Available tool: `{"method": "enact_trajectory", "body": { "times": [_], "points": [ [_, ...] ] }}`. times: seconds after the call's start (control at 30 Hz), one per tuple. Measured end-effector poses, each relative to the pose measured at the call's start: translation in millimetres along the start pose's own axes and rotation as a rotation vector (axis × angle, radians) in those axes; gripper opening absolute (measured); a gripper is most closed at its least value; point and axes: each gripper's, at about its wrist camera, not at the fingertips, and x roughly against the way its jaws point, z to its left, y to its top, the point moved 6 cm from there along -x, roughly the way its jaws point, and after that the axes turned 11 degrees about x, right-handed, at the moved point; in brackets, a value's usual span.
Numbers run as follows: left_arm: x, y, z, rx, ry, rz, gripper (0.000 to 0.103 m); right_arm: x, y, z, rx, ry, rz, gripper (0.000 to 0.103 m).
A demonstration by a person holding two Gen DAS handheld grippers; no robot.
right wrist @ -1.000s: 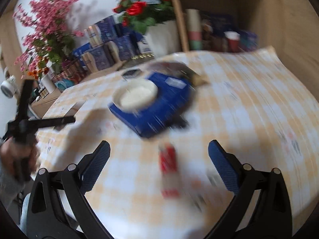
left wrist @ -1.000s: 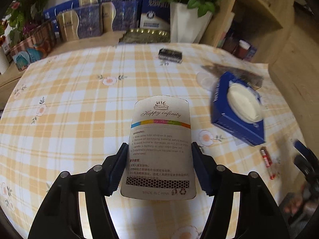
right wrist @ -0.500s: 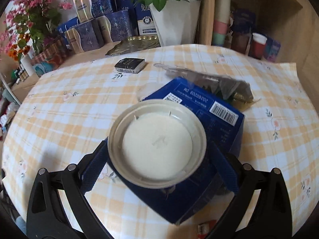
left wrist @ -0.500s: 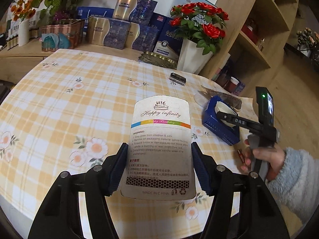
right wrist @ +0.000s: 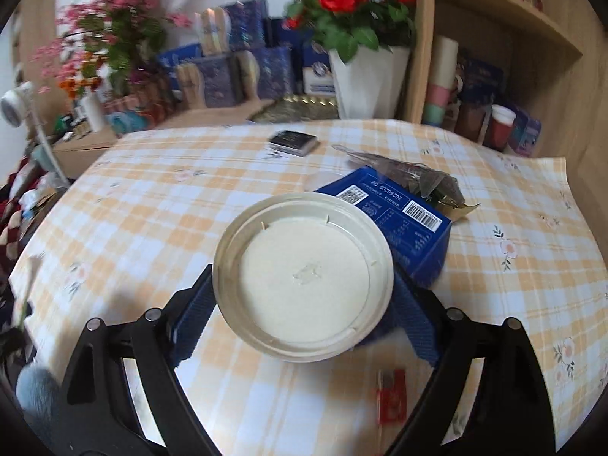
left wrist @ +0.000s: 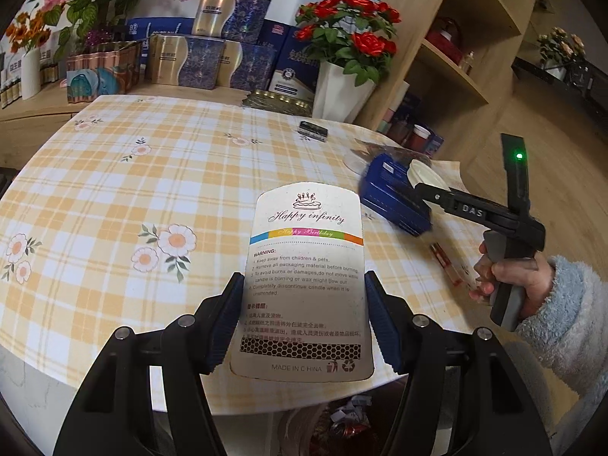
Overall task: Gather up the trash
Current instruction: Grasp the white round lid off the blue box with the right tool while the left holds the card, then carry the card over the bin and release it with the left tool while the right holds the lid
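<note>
My left gripper (left wrist: 301, 315) is shut on a white printed candle-packaging card (left wrist: 307, 266), held above the near table edge. My right gripper (right wrist: 302, 304) is shut on a blue box (right wrist: 406, 224) with a round white plastic lid (right wrist: 302, 283) on top, lifted a little off the table. The box (left wrist: 391, 197) and right gripper also show in the left wrist view at the right. A small red packet (right wrist: 391, 395) lies on the cloth below the box. A crumpled clear wrapper (right wrist: 410, 174) lies behind the box. A small black box (right wrist: 292, 140) sits farther back.
The table (left wrist: 114, 190) has a yellow checked flowered cloth. A white vase of red roses (left wrist: 342, 87), gift boxes (left wrist: 197, 60) and a wooden shelf (left wrist: 456, 57) stand behind it. A trash bag with scraps (left wrist: 334, 418) shows below the near table edge.
My right gripper closed on the blue box and lifted it slightly toward me. My left gripper pulled back from the table, still holding the card.
</note>
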Motion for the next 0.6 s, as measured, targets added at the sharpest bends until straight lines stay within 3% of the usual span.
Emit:
{"method": "enact_trajectory", "body": {
  "times": [0.4,0.6],
  "points": [
    [21.4,-76.5,-63.4,-0.185,-0.091,0.102,0.062,128.2,-93.9,13.5,-0.045,0.108,-0.135,0.086],
    [15.0,-126.5,-94.3,-0.259,-0.157,0.188,0.062,152.7,-145.6,7.3,-0.09,0.087,-0.132,0.086]
  ]
}}
